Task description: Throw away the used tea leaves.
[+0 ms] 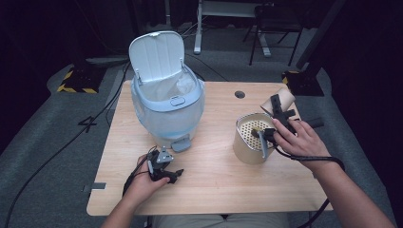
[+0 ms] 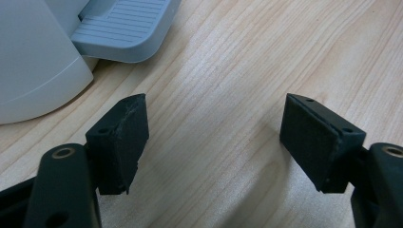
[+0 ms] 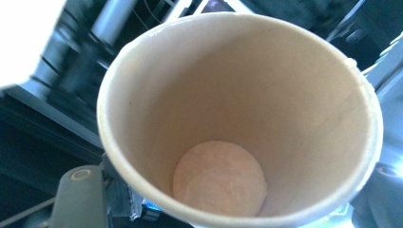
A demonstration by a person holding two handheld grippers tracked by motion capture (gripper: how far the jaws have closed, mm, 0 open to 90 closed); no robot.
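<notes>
While the left gripper [image 1: 177, 175] lies low on the near-left part of the wooden table [image 1: 214, 190], held in the person's left hand [image 1: 142, 183], its jaws stand wide apart with nothing between them; in the left gripper view the two black pads [image 2: 127, 142] frame bare wood grain, and just beyond them sits the grey-blue foot pedal [image 2: 124, 26] of the pedal bin [image 1: 167, 111]. That bin stands mid-left on the table, its white lid [image 1: 157, 54] tipped up and open, a pale liner bag [image 1: 177, 85] showing inside. On the right, the right hand [image 1: 300, 140] holds the right gripper [image 1: 278, 111] above a tan cylindrical container [image 1: 249, 140] with a perforated yellow insert. A brown paper cup [image 1: 285, 99] is held in the right gripper, tilted, its mouth turned toward the gripper's camera. In the right gripper view the paper cup [image 3: 237, 123] is seen from the mouth, empty, with the round bottom visible, one black jaw just outside the rim at lower left; jaws set narrow, gripping the cup wall at the rim. Cup is off the table, just beyond the container, well apart from the bin. Past the table's far edge: dark floor, a desk frame [image 1: 223, 19] and a chair [image 1: 275, 28].
</notes>
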